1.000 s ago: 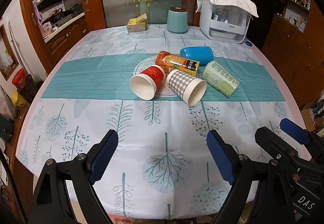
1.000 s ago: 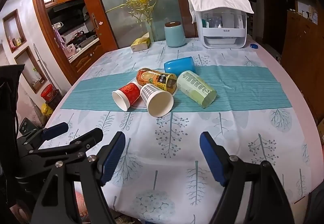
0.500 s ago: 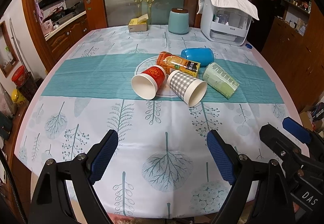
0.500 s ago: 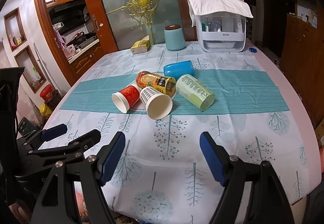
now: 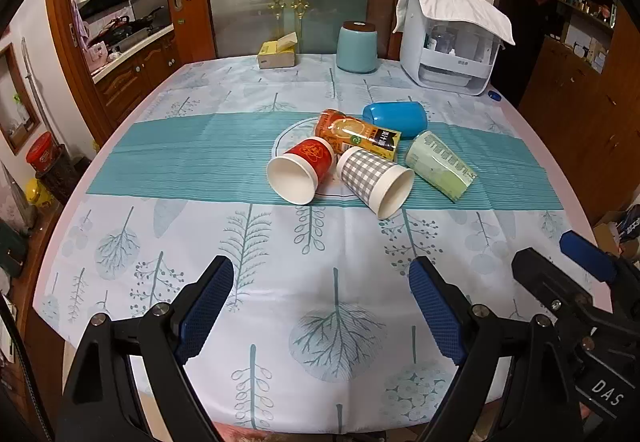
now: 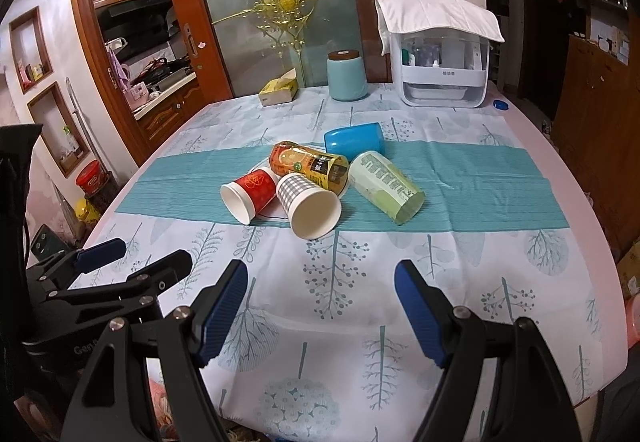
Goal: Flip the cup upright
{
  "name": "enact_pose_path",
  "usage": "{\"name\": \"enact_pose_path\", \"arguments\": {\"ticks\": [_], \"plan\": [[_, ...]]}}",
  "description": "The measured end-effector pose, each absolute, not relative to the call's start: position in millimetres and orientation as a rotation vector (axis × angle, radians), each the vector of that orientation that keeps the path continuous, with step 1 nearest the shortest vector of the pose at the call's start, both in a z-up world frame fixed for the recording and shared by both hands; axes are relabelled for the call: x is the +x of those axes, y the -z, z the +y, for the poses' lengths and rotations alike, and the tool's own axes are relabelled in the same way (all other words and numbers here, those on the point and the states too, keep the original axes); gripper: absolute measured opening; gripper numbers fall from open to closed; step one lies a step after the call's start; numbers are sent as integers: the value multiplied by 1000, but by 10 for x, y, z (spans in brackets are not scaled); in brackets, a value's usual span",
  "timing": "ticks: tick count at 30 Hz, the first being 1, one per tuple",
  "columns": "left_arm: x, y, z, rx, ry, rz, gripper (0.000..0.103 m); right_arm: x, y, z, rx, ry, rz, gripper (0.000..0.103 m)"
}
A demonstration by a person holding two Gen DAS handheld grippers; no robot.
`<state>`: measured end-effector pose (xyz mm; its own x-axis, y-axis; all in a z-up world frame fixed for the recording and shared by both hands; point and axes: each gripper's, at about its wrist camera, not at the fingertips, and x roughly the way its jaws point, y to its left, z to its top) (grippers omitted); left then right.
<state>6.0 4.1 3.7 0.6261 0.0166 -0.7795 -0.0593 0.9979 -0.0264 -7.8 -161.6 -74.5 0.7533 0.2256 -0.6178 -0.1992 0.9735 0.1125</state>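
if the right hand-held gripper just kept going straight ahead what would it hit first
Probably the checked paper cup, whose open mouth faces the right hand-held gripper. The jaws are wide open and only bare tablecloth lies between. Depth is hard to judge; it may meet the cloth first if angled downward.

Left gripper (image 5: 320,306): matte black angular frame, two fingers (image 5: 206,308) faced with ribbed blue pads, silver screw heads at the joints. Right gripper (image 6: 320,316): same black frame, blue ribbed pads, silver screws. White lettering "DAS" on the right unit's body, partial "Gen" on the left unit's.
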Motion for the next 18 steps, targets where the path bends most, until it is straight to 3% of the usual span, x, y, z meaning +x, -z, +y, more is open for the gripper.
{"name": "enact_pose_path", "arguments": {"ticks": [18], "plan": [[265,-201,130,-70,-46,878,88,53,527,-1454,-27,-261,653,77]]}}
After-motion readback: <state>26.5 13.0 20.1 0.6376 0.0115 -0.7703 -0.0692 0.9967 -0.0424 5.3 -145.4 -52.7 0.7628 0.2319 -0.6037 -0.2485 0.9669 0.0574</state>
